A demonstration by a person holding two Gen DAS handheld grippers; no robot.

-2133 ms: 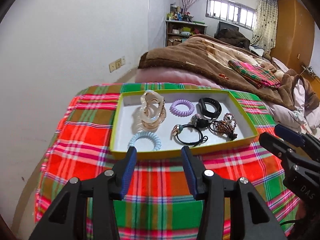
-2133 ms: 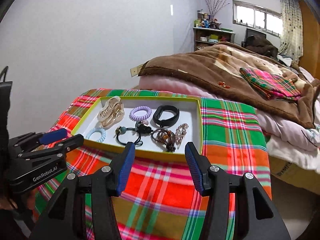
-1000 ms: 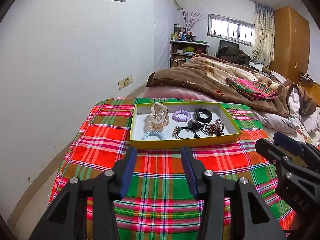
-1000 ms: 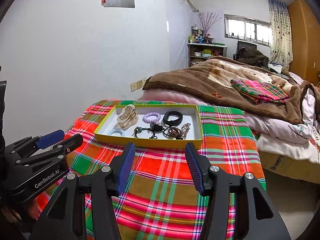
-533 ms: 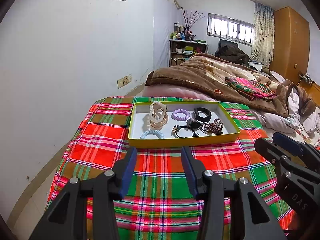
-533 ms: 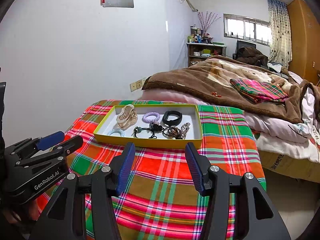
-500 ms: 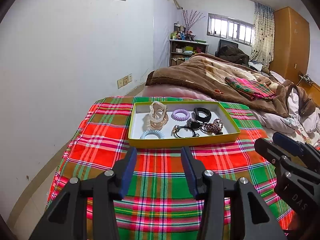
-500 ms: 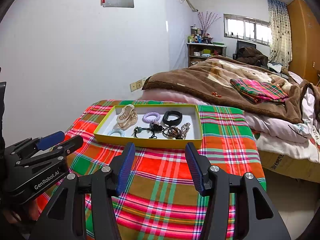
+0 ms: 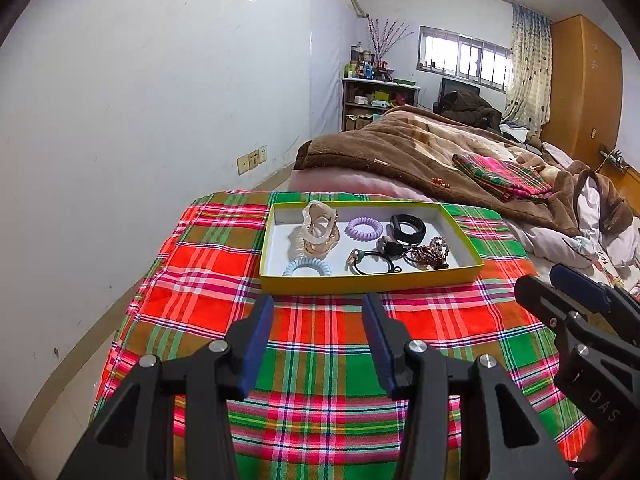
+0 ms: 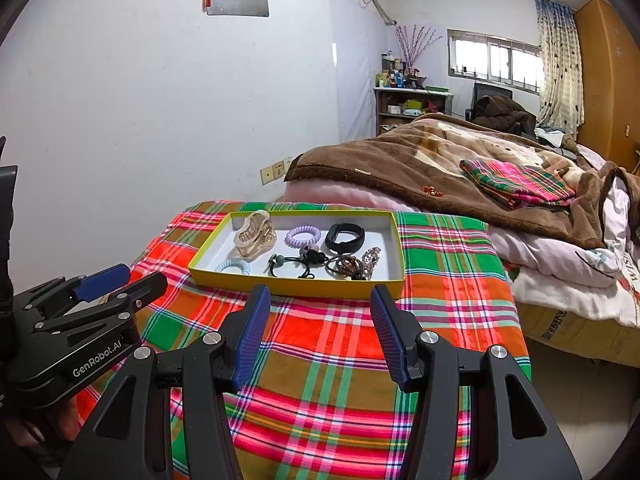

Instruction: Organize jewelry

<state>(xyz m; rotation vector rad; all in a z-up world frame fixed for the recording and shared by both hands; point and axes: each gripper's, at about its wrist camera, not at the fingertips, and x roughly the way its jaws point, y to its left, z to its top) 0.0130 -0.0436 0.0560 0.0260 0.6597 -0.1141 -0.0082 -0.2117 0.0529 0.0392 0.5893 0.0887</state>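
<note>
Home bedroom: bed (image 9: pixel 420 152), wardrobe (image 9: pixel 584 88), curtained window (image 9: pixel 464 60).

2 wrist fisheyes, side by side, facing the same tray (image 9: pixel 370 280), near

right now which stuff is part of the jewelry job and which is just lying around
Job: yellow tray, clear hair claw, purple coil tie, blue coil tie, black band, beaded bracelet.
Lying about: brown blanket, folded plaid cloth, shelf.
</note>
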